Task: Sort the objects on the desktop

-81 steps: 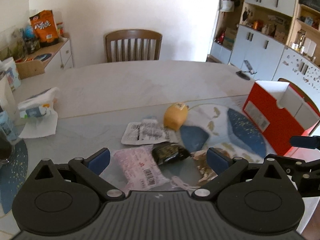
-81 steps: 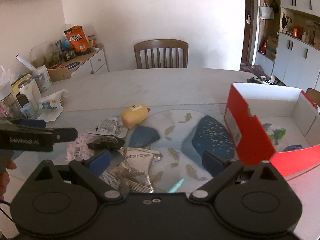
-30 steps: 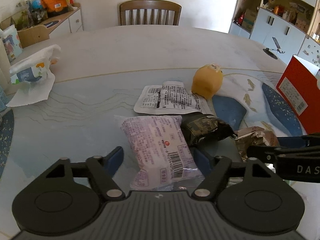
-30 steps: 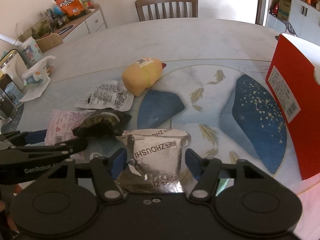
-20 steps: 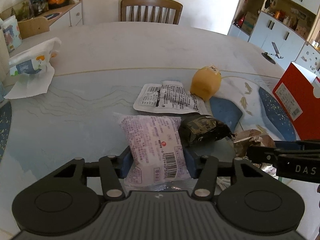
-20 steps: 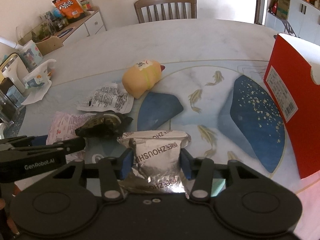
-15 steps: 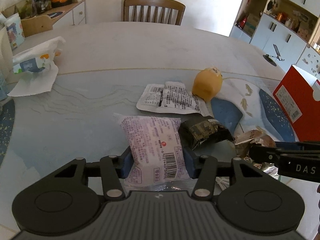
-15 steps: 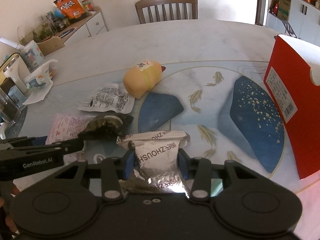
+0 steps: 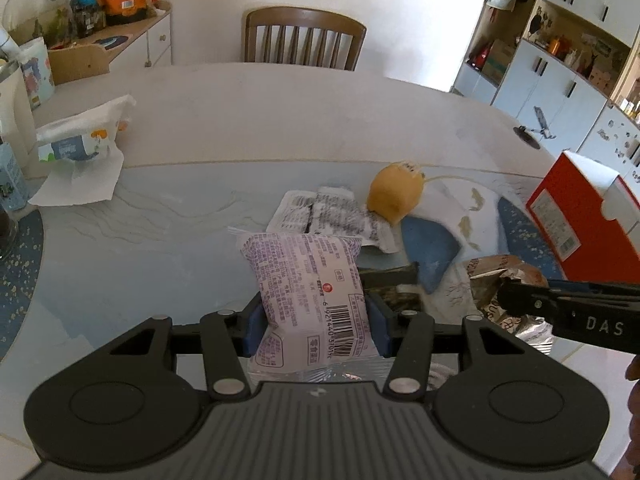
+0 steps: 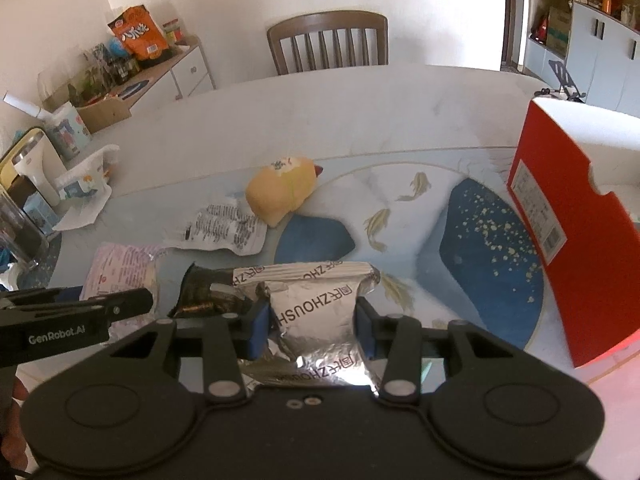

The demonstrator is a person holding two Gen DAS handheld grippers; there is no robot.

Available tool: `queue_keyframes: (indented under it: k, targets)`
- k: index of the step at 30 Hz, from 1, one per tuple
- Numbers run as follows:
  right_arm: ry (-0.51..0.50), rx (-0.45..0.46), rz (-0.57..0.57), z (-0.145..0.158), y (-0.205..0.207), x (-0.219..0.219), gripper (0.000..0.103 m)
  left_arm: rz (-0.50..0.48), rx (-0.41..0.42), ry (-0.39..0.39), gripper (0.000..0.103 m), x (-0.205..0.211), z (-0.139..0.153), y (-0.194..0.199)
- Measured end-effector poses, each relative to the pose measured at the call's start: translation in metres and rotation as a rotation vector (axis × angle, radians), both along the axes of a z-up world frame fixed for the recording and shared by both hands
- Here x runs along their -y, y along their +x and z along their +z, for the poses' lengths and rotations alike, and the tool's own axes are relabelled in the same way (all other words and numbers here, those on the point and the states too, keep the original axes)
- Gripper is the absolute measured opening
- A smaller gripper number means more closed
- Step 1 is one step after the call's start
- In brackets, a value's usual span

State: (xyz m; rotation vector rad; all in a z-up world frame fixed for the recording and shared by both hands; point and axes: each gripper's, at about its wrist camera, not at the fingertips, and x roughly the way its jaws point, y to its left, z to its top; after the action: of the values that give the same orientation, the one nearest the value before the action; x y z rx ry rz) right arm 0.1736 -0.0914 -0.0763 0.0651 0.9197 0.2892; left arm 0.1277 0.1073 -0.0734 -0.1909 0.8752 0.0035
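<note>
My left gripper [image 9: 314, 320] is shut on a pink snack packet [image 9: 308, 280] and holds it lifted above the table. My right gripper [image 10: 314, 328] is shut on a silver foil packet [image 10: 316, 308], also lifted. A dark wrapped snack [image 10: 208, 294] lies between them on the table; in the left wrist view [image 9: 396, 280] it is partly hidden behind the pink packet. A white printed wrapper [image 9: 332, 214] and a yellow plush toy [image 9: 396, 194] lie further back. The red box [image 10: 568, 216] stands open at the right.
A tissue pack [image 9: 78, 142] on white paper lies at the far left. A jar and cartons [image 10: 24, 208] stand at the left table edge. A wooden chair [image 9: 304, 42] stands behind the table. A phone stand [image 9: 536, 128] sits at the far right.
Both grippers closed on their packets and then rose, lifting the pink packet and the silver packet off the table.
</note>
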Motion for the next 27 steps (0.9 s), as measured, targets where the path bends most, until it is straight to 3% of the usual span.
queue_keyframes:
  k: [27]
  targets:
    - [0.053,0.110,-0.061,0.074,-0.031,0.064,0.042,-0.227,0.088,-0.047,0.050,0.084,0.082,-0.002]
